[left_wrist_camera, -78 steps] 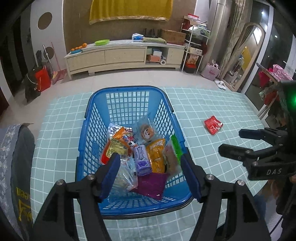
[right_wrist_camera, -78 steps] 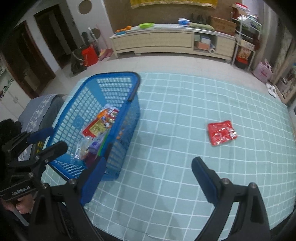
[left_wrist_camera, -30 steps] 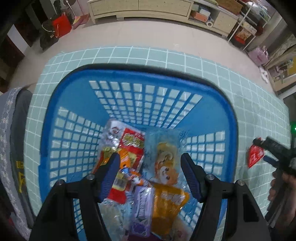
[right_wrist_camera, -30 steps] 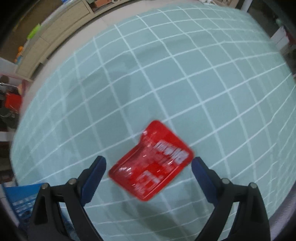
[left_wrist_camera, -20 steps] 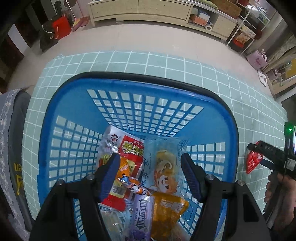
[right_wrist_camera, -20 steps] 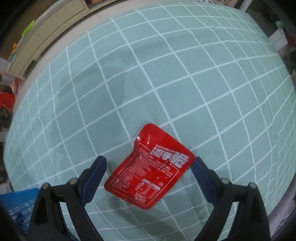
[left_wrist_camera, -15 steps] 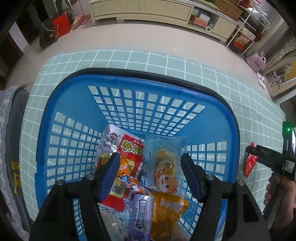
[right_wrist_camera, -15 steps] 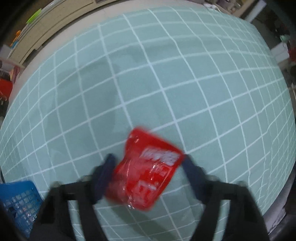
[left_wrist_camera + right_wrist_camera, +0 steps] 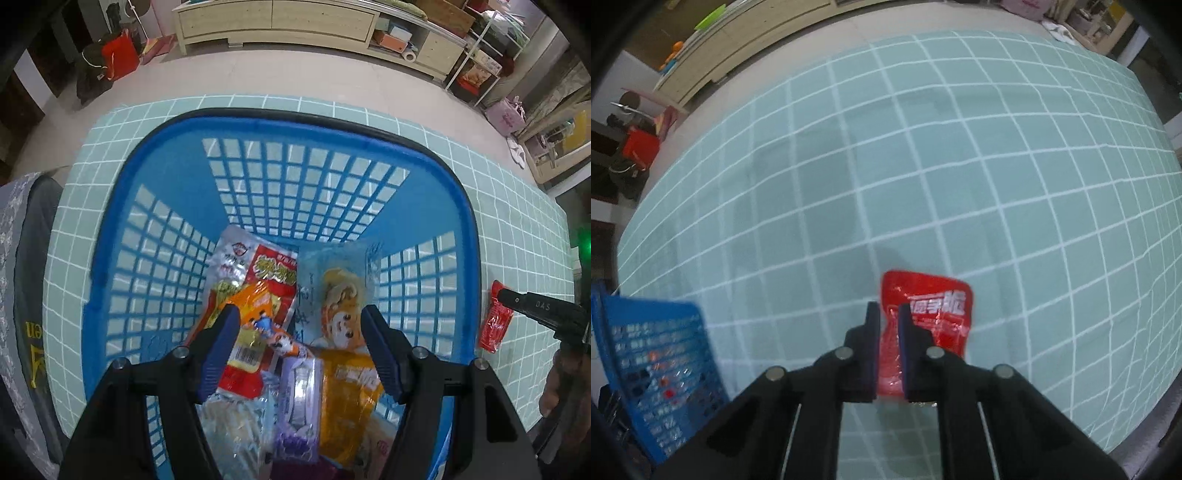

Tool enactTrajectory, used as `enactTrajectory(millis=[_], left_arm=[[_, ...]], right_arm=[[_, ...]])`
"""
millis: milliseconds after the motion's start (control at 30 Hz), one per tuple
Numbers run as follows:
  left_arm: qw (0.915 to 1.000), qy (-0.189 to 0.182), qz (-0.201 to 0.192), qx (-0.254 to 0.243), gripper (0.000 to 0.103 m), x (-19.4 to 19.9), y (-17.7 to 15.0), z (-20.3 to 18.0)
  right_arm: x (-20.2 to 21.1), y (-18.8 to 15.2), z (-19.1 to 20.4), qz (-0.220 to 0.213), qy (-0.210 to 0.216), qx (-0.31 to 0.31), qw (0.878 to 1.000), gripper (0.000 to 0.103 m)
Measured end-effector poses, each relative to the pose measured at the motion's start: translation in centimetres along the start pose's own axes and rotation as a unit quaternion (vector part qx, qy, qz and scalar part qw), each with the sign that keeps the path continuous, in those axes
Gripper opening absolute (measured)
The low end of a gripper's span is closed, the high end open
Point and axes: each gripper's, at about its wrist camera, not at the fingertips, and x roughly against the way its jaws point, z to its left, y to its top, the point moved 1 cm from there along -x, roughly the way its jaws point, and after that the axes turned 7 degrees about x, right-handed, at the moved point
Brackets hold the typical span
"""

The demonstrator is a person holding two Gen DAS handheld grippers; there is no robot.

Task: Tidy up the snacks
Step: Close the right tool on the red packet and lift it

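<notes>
The red snack packet (image 9: 925,314) hangs pinched at its left edge between the pads of the right gripper (image 9: 886,314), whose jaws have just been closing and now clamp it above the checked teal tablecloth (image 9: 923,166); nothing stands between the packet and the blue basket (image 9: 467,229), whose right wall is just beside it in the left wrist view. The basket, a plastic lattice with a black-edged rim, holds a heap of packets: a red-and-silver one (image 9: 258,269), a pale blue pouch with a cartoon face (image 9: 338,295), an orange one (image 9: 351,398) and a purple one (image 9: 299,402), with clear wrappers below. The left gripper (image 9: 299,325) hovers over this heap with jaws apart, gripping nothing. Beyond the table stand a long pale sideboard (image 9: 277,18) and a red bag (image 9: 120,61) on the floor.
</notes>
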Motion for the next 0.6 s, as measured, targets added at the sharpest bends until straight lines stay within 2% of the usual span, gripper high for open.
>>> enactTrajectory(millis=[133,233,367,433,467,500,533,567,600], left_arm=[[1.0,-0.003,-0.006,-0.005,0.066,1.4,-1.0,0.5],[0.9999,-0.008,-0.011,-0.009,0.066,2.7,-1.9,0.9],[0.9997,-0.018,-0.016,-0.007,0.066,4.0,-2.8,1.2],[0.9994,-0.023,-0.022,-0.011,0.066,4.5,-3.3,1.0],[0.9994,-0.021,-0.023,-0.014,0.066,4.6,-3.3,1.0],[0.9994,-0.019,-0.024,-0.016,0.066,4.6,-3.2,1.0],[0.9994,-0.018,-0.024,-0.018,0.066,4.5,-3.2,0.9],[0.9994,-0.018,-0.024,-0.019,0.066,4.4,-3.1,0.9],[0.9994,-0.018,-0.024,-0.02,0.066,4.2,-3.1,0.8]], right_arm=[[0.5,-2.0,2.6,-0.005,0.008,0.021,1.0,0.007],[1.9,-4.1,4.3,-0.013,0.016,0.032,0.999,0.007],[2.8,-4.9,5.4,-0.02,0.011,0.044,0.999,0.007],[2.8,-4.6,5.0,-0.022,-0.024,0.064,0.997,0.007],[2.9,-3.3,4.3,-0.025,-0.032,0.07,0.997,0.01],[2.8,-2.9,4.2,-0.025,-0.047,0.079,0.995,0.014],[2.9,-2.0,2.7,-0.021,-0.054,0.084,0.995,0.031],[2.6,-1.8,2.7,-0.017,-0.061,0.087,0.994,0.059],[2.1,-1.6,2.5,-0.014,-0.064,0.086,0.994,0.072]])
